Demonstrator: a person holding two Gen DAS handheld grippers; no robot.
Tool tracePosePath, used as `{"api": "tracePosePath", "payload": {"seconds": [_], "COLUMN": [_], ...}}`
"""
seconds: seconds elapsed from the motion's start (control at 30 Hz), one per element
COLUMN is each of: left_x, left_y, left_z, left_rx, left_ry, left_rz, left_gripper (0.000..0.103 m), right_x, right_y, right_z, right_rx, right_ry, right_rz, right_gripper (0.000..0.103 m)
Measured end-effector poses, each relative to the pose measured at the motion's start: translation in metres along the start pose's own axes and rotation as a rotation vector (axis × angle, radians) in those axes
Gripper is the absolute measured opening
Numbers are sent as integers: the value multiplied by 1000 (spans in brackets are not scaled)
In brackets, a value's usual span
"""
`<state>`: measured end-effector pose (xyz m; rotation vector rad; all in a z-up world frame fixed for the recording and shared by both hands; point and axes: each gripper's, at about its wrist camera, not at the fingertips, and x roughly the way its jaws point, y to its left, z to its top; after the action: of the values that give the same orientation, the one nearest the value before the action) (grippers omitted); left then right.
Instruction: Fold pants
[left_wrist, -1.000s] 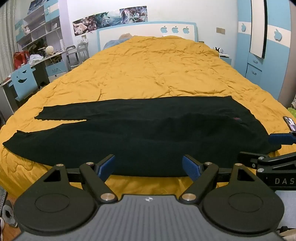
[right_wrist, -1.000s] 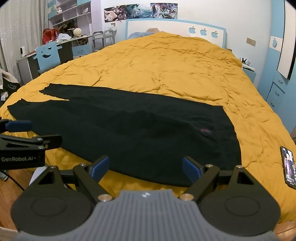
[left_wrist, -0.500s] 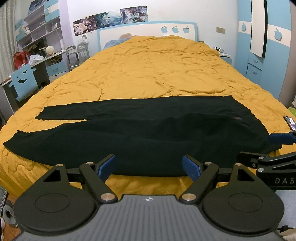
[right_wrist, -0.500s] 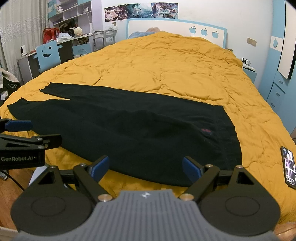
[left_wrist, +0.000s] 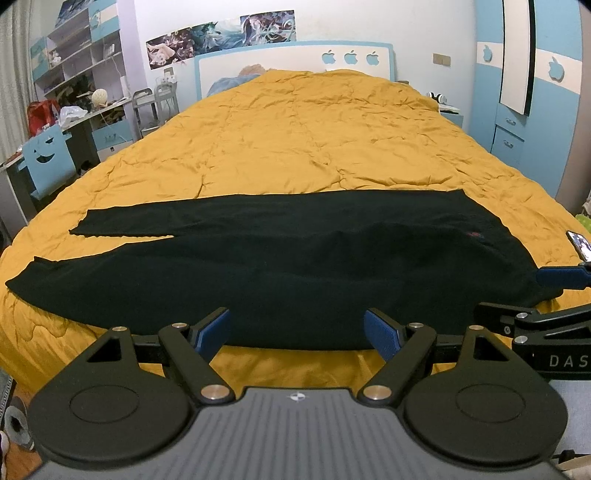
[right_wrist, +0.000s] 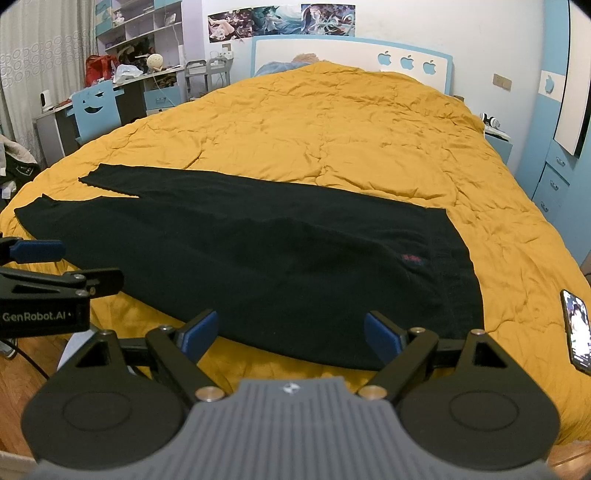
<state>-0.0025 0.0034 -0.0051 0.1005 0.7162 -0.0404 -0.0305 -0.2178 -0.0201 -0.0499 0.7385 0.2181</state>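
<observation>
Spread over the rumpled mustard-yellow quilted bed (left_wrist: 295, 140), long black fabric pants (left_wrist: 280, 258) lie flat, legs leftward, slightly parted, waistband rightward, near the front edge. Left hand-held gripper (left_wrist: 296, 329) and right hand-held gripper (right_wrist: 290, 332) hover wide apart, empty. Black smartphone (right_wrist: 577, 330) rests rightward.

Left gripper (left_wrist: 297, 330) and right gripper (right_wrist: 291, 332) hover level, fingers spread, holding nothing.

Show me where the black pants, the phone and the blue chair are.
black pants (right_wrist: 280, 266): right wrist view, middle of the fabric.
phone (right_wrist: 577, 330): right wrist view, its screen.
blue chair (right_wrist: 96, 105): right wrist view, the backrest.
</observation>
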Motion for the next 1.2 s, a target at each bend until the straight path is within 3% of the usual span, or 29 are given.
{"api": "tracePosePath", "payload": {"seconds": [1.2], "left_x": [0], "left_y": [0], "left_z": [1], "left_rx": [1], "left_ry": [3], "left_rz": [0], "left_gripper": [95], "right_x": [3], "right_y": [-3], "right_z": [-1], "right_rx": [13], "right_ry": [4], "right_rz": [1], "right_gripper": [83]}}
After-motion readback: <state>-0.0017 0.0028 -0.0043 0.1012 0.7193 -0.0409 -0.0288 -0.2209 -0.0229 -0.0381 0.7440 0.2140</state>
